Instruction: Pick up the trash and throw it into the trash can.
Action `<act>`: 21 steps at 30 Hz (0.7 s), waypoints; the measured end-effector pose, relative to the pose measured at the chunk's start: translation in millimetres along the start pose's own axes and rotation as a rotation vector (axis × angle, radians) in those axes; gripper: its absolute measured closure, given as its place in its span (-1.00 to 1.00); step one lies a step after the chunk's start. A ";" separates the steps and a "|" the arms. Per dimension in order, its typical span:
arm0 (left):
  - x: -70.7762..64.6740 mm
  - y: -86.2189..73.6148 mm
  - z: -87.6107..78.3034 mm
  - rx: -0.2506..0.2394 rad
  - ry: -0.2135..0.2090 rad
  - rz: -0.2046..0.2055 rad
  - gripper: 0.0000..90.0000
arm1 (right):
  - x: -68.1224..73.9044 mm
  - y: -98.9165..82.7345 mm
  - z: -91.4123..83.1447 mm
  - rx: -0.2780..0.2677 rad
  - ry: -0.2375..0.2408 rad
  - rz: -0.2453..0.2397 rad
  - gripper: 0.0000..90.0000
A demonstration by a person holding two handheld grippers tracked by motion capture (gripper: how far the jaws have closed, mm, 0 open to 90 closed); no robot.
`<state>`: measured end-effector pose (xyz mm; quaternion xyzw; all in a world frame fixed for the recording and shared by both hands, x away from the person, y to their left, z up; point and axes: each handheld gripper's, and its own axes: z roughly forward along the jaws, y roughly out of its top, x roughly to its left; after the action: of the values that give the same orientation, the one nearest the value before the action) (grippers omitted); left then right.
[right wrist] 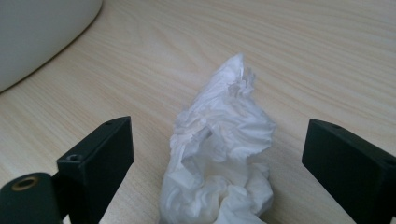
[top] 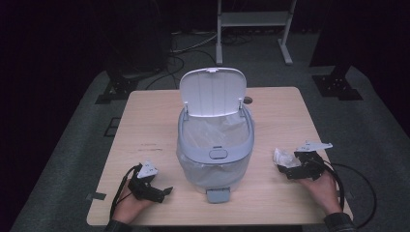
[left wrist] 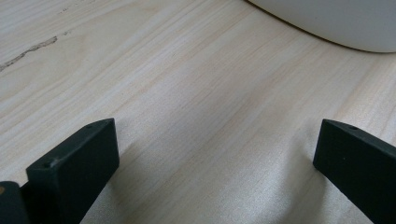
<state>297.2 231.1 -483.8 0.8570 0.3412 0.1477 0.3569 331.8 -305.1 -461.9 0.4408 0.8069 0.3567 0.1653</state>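
White crumpled tissue point(right wrist: 219, 154) lies on the wooden table point(top: 280, 111) at the lower middle of the right gripper view, its near end cut off by the bottom edge. The right tool point(right wrist: 217, 154) has its jaws spread on either side of the wad, clear of it. In the high view the tissue point(top: 284, 157) sits at lower right, partly hidden behind the right tool point(top: 285, 169). The left tool point(top: 167, 191) rests at lower left, its jaws wide apart over bare wood. A lidded bin point(top: 215, 145) stands at centre, lid raised; its liner's contents are hard to make out.
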 end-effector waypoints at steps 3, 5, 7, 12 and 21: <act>0.0 0.0 0.1 -0.001 0.000 0.000 -1.00 | -0.1 -0.6 2.9 0.022 0.005 -0.006 -0.77; 0.1 0.0 0.1 -0.001 -0.001 0.000 -1.00 | 0.2 -1.1 3.6 0.024 0.013 -0.010 -0.72; 0.2 0.1 0.2 -0.001 0.000 0.001 -1.00 | 0.4 -1.2 3.9 0.030 0.015 -0.015 -0.67; 0.3 0.4 0.5 -0.002 0.001 0.000 -1.00 | -0.5 -2.1 5.0 0.046 0.022 -0.016 -0.52; 0.3 0.4 0.6 -0.002 0.001 0.000 -1.00 | 0.5 -3.5 7.2 0.065 0.025 -0.040 -0.15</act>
<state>298.0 230.8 -483.9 0.8565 0.3414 0.1484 0.3575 333.6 -302.9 -469.4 0.4250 0.8289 0.3324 0.1477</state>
